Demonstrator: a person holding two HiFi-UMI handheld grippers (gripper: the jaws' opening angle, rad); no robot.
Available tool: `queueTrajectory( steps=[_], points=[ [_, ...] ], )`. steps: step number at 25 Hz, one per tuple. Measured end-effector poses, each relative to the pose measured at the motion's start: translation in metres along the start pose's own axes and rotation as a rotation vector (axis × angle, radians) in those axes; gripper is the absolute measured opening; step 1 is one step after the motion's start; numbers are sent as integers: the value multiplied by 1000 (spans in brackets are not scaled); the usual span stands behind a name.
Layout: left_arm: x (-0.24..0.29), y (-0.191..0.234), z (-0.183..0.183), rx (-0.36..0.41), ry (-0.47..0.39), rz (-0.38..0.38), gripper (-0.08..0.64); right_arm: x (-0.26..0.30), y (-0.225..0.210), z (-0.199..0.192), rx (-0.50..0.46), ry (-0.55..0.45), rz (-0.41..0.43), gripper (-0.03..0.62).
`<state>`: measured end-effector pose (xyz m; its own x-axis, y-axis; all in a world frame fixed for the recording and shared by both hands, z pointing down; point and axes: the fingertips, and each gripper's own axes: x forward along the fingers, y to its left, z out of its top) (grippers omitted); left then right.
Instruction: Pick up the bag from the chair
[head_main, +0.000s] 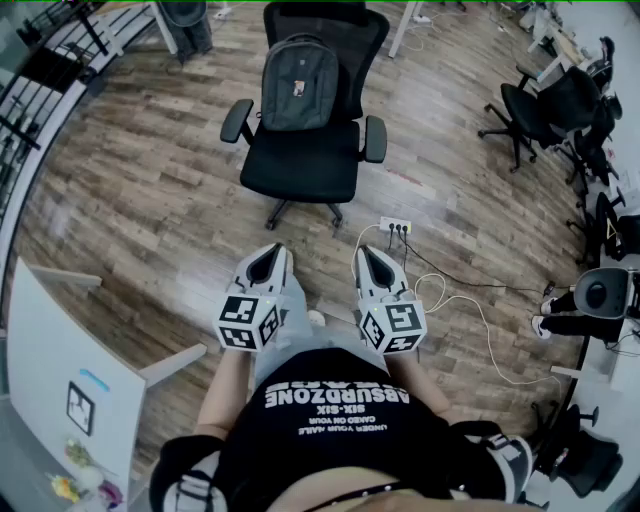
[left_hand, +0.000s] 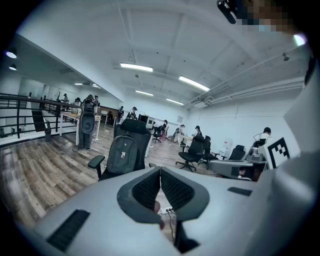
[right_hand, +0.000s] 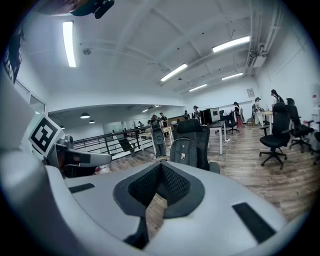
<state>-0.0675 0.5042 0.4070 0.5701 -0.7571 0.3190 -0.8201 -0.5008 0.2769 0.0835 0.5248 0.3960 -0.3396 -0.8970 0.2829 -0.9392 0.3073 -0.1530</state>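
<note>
A dark grey backpack (head_main: 299, 84) stands upright on the seat of a black office chair (head_main: 303, 158), leaning on its backrest. The same backpack (left_hand: 123, 154) shows ahead in the left gripper view, and the backpack (right_hand: 184, 149) appears beyond the jaws in the right gripper view. My left gripper (head_main: 266, 264) and right gripper (head_main: 372, 264) are held side by side close to the person's body, well short of the chair. Both have their jaws closed tip to tip with nothing between them.
A white power strip (head_main: 395, 227) with trailing cables lies on the wooden floor just right of the chair base. More black office chairs (head_main: 540, 110) stand at the right. A white board (head_main: 70, 385) is at the lower left. A black railing (head_main: 30, 90) runs along the left.
</note>
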Motion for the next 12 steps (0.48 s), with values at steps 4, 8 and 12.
queueTrajectory(
  steps=[4,8,12],
  points=[
    [8,10,16,-16,-19,-3,20,12,2,6,-13,-1,2,15],
    [20,32,44,-7,-59,2,20,38,0,16,-8,-16,-3,15],
    [39,71,68,1,-72,17,19,75,-5,32,8,-45,-18,15]
  ],
)
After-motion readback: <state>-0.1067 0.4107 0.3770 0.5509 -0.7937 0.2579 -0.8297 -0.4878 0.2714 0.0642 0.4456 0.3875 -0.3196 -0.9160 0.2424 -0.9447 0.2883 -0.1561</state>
